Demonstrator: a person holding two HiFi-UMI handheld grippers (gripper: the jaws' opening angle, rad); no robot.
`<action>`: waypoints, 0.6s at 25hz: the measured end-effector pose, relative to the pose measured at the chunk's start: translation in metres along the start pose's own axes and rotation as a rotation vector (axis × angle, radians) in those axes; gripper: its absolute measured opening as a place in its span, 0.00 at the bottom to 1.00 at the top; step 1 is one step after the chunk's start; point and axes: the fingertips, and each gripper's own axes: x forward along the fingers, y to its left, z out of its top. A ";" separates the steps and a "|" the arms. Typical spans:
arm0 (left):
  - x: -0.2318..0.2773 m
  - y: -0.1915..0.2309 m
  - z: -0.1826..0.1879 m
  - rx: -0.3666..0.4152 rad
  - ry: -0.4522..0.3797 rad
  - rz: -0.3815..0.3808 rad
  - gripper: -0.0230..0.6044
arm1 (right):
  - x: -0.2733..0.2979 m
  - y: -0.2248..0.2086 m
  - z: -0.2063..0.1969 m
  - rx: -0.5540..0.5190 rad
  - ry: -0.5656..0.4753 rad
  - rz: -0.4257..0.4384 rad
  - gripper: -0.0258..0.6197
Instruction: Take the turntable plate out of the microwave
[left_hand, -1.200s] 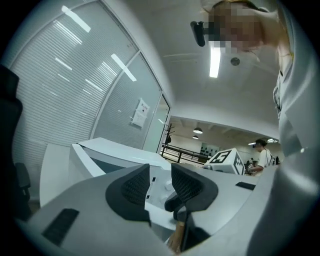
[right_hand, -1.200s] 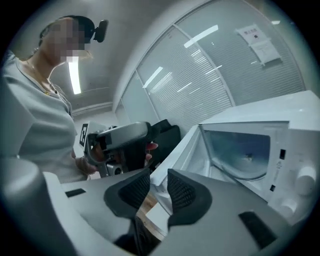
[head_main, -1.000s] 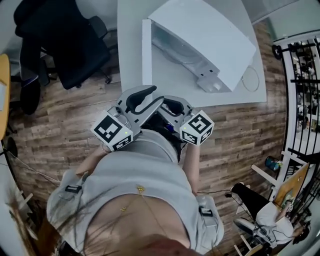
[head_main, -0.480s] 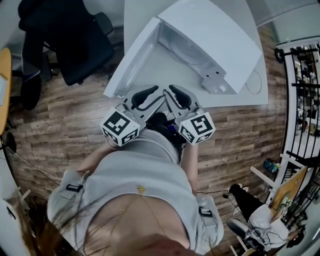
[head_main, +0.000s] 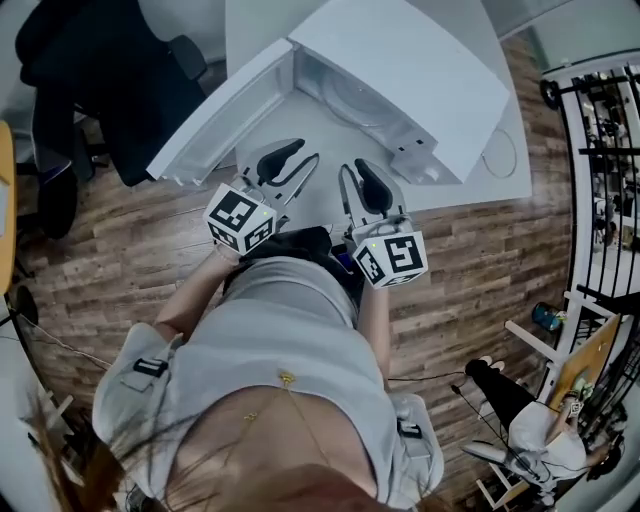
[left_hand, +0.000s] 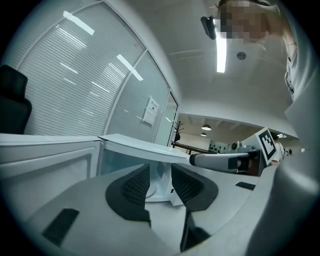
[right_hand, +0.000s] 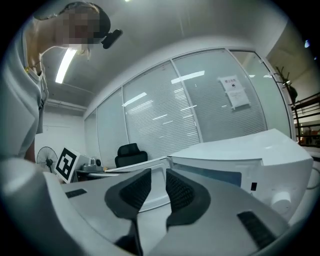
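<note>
With the door (head_main: 220, 115) now swung wide, we see the turntable plate (head_main: 358, 98) still inside the microwave (head_main: 420, 80), our left gripper (head_main: 305, 152) and right gripper (head_main: 352, 167) facing it, fingers slightly spread and empty, the right's having just closed a little.

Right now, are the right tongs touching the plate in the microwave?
Apart. The head view shows bare tabletop between the right tongs and the turntable plate, which sits inside the open microwave.
</note>
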 end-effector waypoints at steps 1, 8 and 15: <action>0.005 0.003 -0.001 0.007 0.004 -0.003 0.26 | 0.000 -0.005 0.001 0.000 -0.005 -0.020 0.19; 0.042 0.019 -0.009 0.038 0.041 -0.033 0.26 | 0.006 -0.037 0.002 -0.018 -0.003 -0.120 0.19; 0.067 0.030 -0.012 0.037 0.062 -0.072 0.26 | 0.016 -0.056 0.000 0.002 -0.002 -0.166 0.19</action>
